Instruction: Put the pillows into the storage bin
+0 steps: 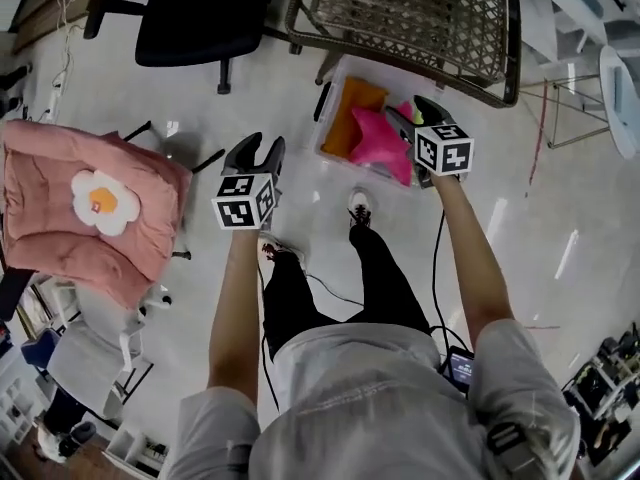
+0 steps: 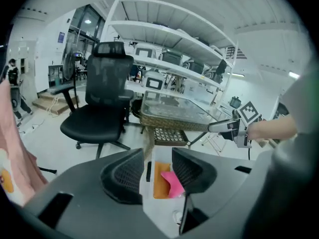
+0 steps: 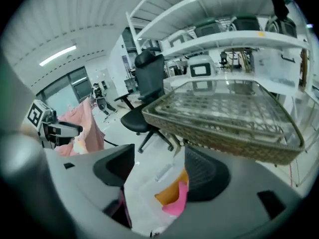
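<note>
The left gripper (image 1: 258, 150) and right gripper (image 1: 412, 116) were raised above the floor, each with its fingers (image 2: 122, 176) apart and empty. An orange pillow (image 1: 352, 116) and a pink pillow (image 1: 385, 140) lay in the bin (image 1: 352, 72) on the floor. A third pillow (image 1: 90, 208), pink with a flower, sat on a chair, well apart.
</note>
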Available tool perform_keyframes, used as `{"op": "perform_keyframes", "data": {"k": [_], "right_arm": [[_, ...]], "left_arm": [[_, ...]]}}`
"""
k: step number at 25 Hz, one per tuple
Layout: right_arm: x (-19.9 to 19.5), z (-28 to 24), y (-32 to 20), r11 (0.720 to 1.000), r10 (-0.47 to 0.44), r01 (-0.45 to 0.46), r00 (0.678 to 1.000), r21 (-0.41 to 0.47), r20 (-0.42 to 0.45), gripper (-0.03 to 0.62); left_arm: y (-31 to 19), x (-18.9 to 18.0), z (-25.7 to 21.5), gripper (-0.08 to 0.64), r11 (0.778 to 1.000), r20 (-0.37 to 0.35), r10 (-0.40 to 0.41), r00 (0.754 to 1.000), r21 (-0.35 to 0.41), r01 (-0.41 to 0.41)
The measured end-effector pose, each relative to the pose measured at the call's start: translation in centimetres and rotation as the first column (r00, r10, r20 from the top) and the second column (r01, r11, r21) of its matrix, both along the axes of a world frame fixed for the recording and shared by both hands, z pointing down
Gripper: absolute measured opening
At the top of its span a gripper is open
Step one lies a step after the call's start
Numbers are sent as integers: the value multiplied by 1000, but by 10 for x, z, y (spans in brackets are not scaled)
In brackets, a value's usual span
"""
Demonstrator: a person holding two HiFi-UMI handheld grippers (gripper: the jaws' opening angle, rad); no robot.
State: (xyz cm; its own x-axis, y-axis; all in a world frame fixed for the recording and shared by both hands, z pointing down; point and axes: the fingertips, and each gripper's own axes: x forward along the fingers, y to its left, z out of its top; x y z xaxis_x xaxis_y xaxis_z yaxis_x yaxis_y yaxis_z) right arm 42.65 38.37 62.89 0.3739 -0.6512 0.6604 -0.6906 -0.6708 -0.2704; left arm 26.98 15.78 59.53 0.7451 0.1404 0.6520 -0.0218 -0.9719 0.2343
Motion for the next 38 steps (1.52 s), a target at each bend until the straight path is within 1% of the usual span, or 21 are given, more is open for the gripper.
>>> {"op": "perform_keyframes", "data": {"k": [4, 7, 12, 14, 17, 20, 23, 26, 28, 30, 33, 35, 36, 38], "right_arm": [[-22, -60, -88, 993, -106, 110, 990, 34, -92, 334], [-45, -102, -163, 977, -190, 202, 970, 72, -149, 336], [-108, -158, -281, 935, -303, 333, 928, 121, -217, 337], [-137, -175, -323, 913, -351, 386, 907, 132, -232, 337], [-182, -192, -385, 872, -431, 472, 866, 132, -252, 337], [-228, -203, -448, 816, -514, 560, 817, 144, -261, 337], [-273, -207, -505, 751, -592, 639, 764, 167, -257, 337], [-312, -203, -558, 699, -647, 688, 724, 193, -238, 337], [-341, -196, -592, 659, -690, 723, 690, 207, -217, 337], [-370, -188, -625, 605, -743, 768, 640, 212, -196, 337], [-405, -167, -667, 504, -831, 843, 533, 187, -162, 351], [-423, -148, -698, 444, -872, 879, 468, 171, -141, 361], [-430, -138, -713, 421, -887, 892, 443, 167, -129, 364], [-440, -116, -742, 388, -908, 908, 406, 160, -103, 367]], "left_arm": [[-70, -40, -47, 192, 997, -56, -71, 996, 36, 73], [-126, -75, -78, 192, 987, -104, -149, 983, 50, 155], [-214, -146, -111, 192, 961, -156, -262, 952, 49, 272], [-249, -175, -123, 192, 947, -176, -306, 936, 47, 319], [-302, -219, -139, 192, 921, -210, -370, 905, 47, 387], [-351, -269, -151, 192, 882, -230, -446, 865, 54, 469], [-393, -323, -155, 192, 830, -232, -527, 817, 63, 554], [-428, -371, -150, 192, 780, -223, -599, 769, 53, 623], [-447, -406, -142, 192, 747, -206, -642, 739, 48, 663], [-463, -437, -134, 192, 713, -189, -681, 708, 50, 699], [-483, -471, -116, 192, 656, -162, -740, 653, 43, 754], [-497, -485, -100, 192, 620, -144, -772, 619, 38, 783], [-504, -491, -92, 192, 607, -134, -784, 606, 36, 794], [-516, -498, -77, 192, 587, -113, -802, 587, 34, 809]]}}
